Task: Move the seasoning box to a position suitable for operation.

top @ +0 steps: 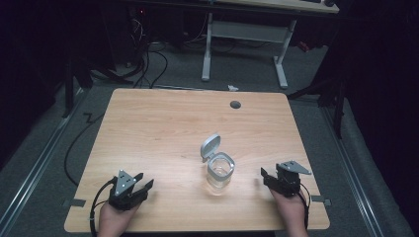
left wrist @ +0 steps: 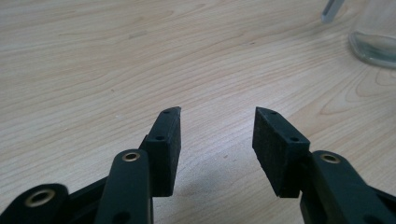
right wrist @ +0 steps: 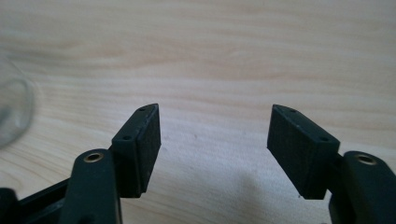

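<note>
around the desk [top: 148, 123] lies a dim room: grey floor [top: 39, 163], cables [top: 148, 64] and the white legs of a second desk [top: 247, 44] beyond the far edge. on the pale wood, towards the near middle, stands a clear jar [top: 220, 173], its hinged grey lid [top: 210, 146] flipped up behind the mouth. left gripper [top: 141, 183] and right gripper [top: 268, 177] rest near the front corners, each well apart from the jar, fingers [left wrist: 167, 140] spread and holding nothing. this looks like the start: next, one gripper likely steadies the jar while the other presses the lid down.
</note>
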The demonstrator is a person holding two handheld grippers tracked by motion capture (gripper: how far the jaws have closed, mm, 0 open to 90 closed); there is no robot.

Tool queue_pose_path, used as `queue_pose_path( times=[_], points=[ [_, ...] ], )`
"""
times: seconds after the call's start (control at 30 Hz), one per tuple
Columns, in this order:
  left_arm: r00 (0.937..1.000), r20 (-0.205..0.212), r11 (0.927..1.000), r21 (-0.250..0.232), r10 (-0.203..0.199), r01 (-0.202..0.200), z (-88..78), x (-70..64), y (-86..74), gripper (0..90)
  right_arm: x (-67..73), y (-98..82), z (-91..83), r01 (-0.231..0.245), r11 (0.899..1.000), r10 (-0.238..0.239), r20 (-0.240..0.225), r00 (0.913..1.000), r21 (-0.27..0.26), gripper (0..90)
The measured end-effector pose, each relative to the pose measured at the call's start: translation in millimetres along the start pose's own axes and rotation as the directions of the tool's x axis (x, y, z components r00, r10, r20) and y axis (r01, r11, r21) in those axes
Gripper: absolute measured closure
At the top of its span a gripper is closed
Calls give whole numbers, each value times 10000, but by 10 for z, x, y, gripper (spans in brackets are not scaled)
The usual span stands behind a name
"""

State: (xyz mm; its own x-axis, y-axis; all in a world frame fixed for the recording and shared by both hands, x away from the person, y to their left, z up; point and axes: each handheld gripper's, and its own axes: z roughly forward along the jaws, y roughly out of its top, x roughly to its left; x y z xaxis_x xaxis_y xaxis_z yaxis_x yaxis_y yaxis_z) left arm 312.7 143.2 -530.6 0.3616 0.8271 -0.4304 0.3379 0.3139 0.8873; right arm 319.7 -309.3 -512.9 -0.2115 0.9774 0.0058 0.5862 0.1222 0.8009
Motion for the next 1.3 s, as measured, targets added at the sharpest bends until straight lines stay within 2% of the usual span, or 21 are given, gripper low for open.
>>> queue_pose_path(
  times=[0.13, 0.3, 0.37, 0.4, 0.43, 0.5, 0.53, 0.57, 0.6, 0.67, 0.7, 0.73, 0.8, 0.9, 1.0, 1.1, 1.3],
  points=[
    [9998, 135, 9999, -65, -118, 118, 28, 5, 28, 521, 36, -1, -49, 116, 9995, -124, -268, 9996, -306, 377],
    [9996, 274, 10000, -34, -89, 90, 48, 4, 36, 513, 65, -28, -66, 135, 9994, -146, -322, 9994, -334, 391],
    [9994, 336, 10000, 1, -14, 14, 44, 8, 38, 507, 80, -44, -82, 155, 9989, -169, -312, 9994, -443, 492],
    [9994, 336, 10000, 1, -14, 14, 44, 8, 38, 506, 80, -44, -82, 155, 9989, -169, -312, 9994, -443, 492],
    [9994, 345, 10000, 22, -74, 73, 39, 14, 40, 505, 109, -41, -91, 156, 9984, -176, -373, 9992, -536, 571],
    [9993, 325, 9998, -3, -177, 177, 35, 22, 46, 502, 144, -32, -88, 245, 9978, -275, -489, 9984, -623, 651],
    [9993, 325, 9998, -3, -177, 177, 35, 22, 46, 501, 144, -32, -88, 245, 9978, -275, -489, 9984, -623, 651],
    [9991, 328, 9997, -6, -253, 254, 31, 29, 54, 501, 168, -23, -80, 389, 9970, -426, -549, 9976, -672, 690],
    [9988, 323, 9993, 30, -375, 375, 30, 40, 62, 506, 216, 16, -69, 674, 9943, -725, -603, 9955, -831, 786],
    [9988, 308, 9993, 26, -367, 367, 32, 46, 62, 516, 234, 32, -67, 654, 9938, -715, -665, 9952, -900, 817],
    [9990, 301, 9995, 18, -330, 329, 31, 55, 59, 532, 274, 87, -44, 675, 9932, -756, -845, 9936, -947, 884],
    [9990, 299, 9994, 30, -337, 336, 30, 58, 59, 540, 286, 104, -33, 760, 9925, -846, -893, 9924, -957, 900],
    [9989, 301, 9993, 9, -366, 366, 27, 63, 59, 564, 329, 139, -3, 752, 9933, -847, -1110, 9902, -875, 900],
    [9990, 233, 9993, 3, -381, 381, 34, 65, 49, 600, 404, 178, 39, 988, 9910, -1101, -1302, 9854, -901, 900],
    [9992, 185, 9994, -39, -350, 351, 36, 62, 34, 619, 477, 204, 67, 972, 9910, -1126, -1809, 9770, -918, 900],
    [9991, 171, 9992, -57, -385, 386, 38, 59, 28, 626, 563, 225, 103, 1200, 9889, -1350, -1945, 9716, -872, 900],
    [9992, 164, 9992, -101, -373, 374, 39, 59, 22, 602, 667, 231, 153, 1448, 9862, -1581, -1969, 9676, -804, 900]
  ],
)
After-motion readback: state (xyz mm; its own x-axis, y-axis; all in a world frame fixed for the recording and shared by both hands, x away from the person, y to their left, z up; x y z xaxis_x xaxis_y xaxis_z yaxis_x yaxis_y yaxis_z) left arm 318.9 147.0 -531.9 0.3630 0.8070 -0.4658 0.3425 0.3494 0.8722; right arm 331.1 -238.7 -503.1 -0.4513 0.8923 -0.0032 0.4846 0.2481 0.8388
